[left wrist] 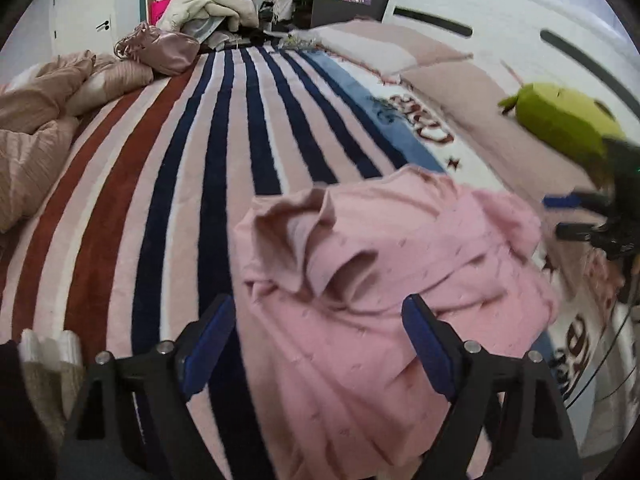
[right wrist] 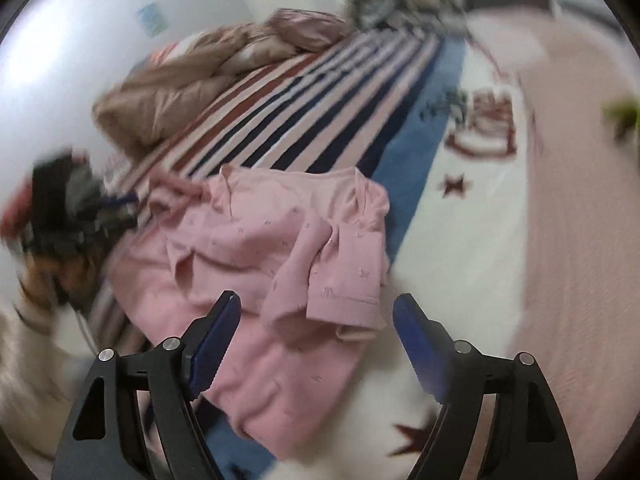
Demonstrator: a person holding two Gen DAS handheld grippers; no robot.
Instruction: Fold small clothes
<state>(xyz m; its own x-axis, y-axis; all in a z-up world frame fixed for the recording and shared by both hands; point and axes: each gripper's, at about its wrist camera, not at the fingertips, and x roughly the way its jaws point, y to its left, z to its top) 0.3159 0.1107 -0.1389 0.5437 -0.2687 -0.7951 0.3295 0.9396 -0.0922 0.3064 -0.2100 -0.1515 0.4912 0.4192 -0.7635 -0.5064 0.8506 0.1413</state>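
Pink garment (left wrist: pixel 384 280) crumpled on the bed, on a striped blanket (left wrist: pixel 168 184), straddling the dark stripes on the left and the blue-and-white band on the right. One sleeve (right wrist: pixel 344 280) flopped over the body on the right side; collar end bunched at the far left in the right wrist view.

Left gripper (left wrist: pixel 320 344) low over the near edge of the garment, fingers (left wrist: pixel 210 344) spread wide, nothing between them. Right gripper (right wrist: pixel 316 344) near the sleeve cuff, fingers (right wrist: pixel 416 344) wide as well, empty. Cannot tell whether either blue pad touches the cloth.

Likely trouble from here:
- Grabbing two layers at once where the sleeve lies over the body, so the fold drags a hidden crease along with it.
- Pinching the plush blanket together with the thin fabric if the fingers dig too deep; whole blanket then lifting.
- Uneven pull between the two sides, skewing an already rumpled shirt rather than flattening it.
- Heavy blur in the right wrist view suggesting fast motion; easy to overshoot the cuff and close on air.
- Folding before smoothing, locking the bunched collar inside.

Green plush toy (left wrist: pixel 560 120) and tan duvet (left wrist: pixel 36 128) well apart from the garment, unlikely to interfere.
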